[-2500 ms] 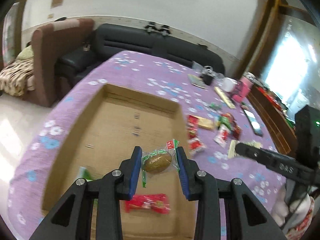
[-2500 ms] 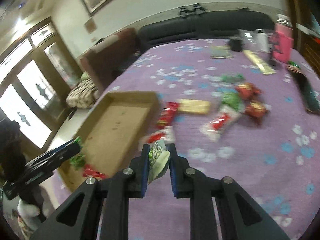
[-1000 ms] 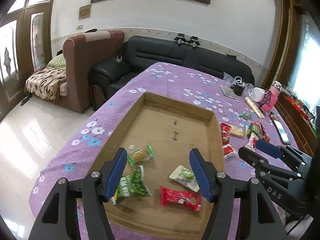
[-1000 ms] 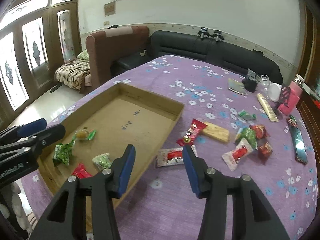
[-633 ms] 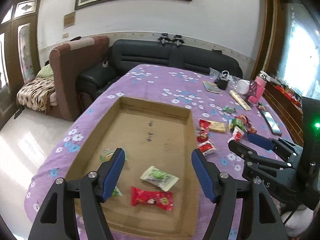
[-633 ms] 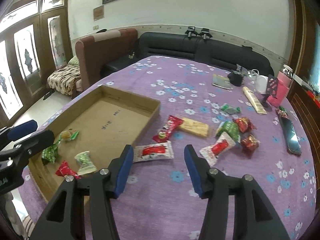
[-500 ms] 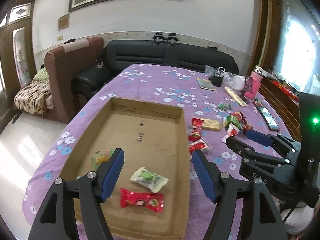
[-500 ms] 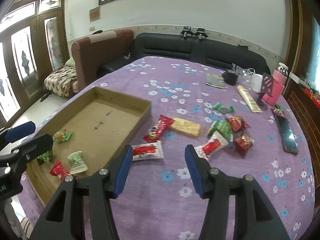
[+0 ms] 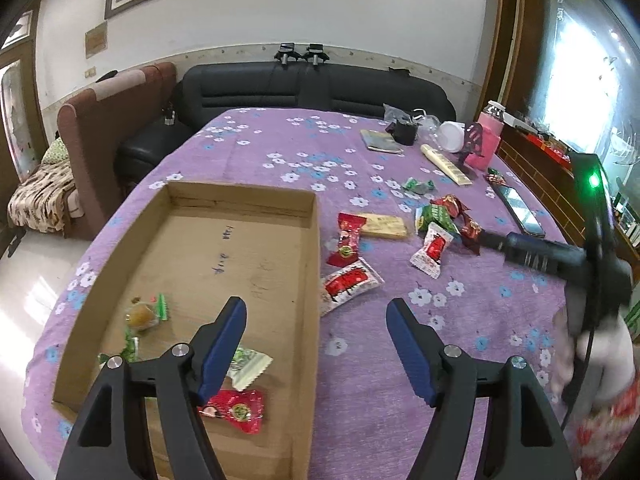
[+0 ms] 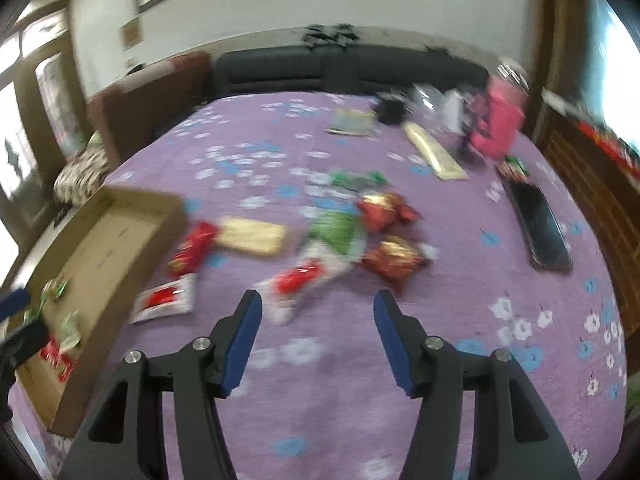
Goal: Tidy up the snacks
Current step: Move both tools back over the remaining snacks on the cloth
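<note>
A shallow cardboard tray (image 9: 240, 202) lies on the purple flowered cloth and holds several wrapped snacks, among them a round brown one (image 9: 144, 316), a white-green packet (image 9: 248, 366) and a red packet (image 9: 236, 408). My left gripper (image 9: 316, 308) hangs open and empty above the tray's right wall. Right of the tray lie loose snacks: a white-red sachet (image 9: 348, 284), a red candy (image 9: 348, 240) and a yellow bar (image 9: 384, 226). My right gripper (image 10: 318, 300) hovers just short of a white-red packet (image 10: 300, 276). Its jaws are opening with nothing between them. This view is blurred.
A green packet (image 10: 340, 228) and two red foil packets (image 10: 394, 258) lie beyond the right gripper. A black phone (image 10: 540, 232) lies near the table's right edge. A pink bottle (image 10: 500, 124), a white cup (image 9: 452, 136) and a long flat box (image 9: 446, 164) stand at the far end.
Both grippers let go of their snacks, which now lie in the tray. They then swung right toward the loose snacks, and both pairs of jaws stand wider.
</note>
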`<move>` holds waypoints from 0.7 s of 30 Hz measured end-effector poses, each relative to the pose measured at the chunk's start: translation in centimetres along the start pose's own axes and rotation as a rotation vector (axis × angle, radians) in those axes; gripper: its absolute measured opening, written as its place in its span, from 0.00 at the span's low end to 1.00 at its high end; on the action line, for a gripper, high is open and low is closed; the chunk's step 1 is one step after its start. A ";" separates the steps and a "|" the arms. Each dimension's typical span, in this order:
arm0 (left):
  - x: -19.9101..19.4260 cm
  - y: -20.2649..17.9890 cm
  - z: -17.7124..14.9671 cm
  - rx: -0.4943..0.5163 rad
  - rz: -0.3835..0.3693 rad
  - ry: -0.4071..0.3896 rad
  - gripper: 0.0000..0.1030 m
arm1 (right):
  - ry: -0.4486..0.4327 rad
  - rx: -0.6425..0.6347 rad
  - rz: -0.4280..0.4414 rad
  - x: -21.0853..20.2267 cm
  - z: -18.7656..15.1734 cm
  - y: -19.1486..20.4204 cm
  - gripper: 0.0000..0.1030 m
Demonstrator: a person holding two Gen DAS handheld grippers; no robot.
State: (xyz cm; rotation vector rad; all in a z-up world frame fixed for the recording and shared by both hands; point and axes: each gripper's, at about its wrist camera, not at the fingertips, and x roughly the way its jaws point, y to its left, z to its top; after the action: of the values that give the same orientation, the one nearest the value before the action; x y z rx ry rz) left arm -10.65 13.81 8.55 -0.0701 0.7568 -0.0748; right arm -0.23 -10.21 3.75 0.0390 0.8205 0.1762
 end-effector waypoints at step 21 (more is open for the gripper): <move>4.0 -3.5 1.0 0.170 -0.043 0.088 0.74 | 0.189 0.164 0.135 8.2 2.2 -0.1 0.55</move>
State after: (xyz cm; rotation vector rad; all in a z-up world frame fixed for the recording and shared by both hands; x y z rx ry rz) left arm -7.21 9.97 6.82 0.0787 0.8343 -0.1839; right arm 6.85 -8.79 -0.65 0.2354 1.0207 0.2420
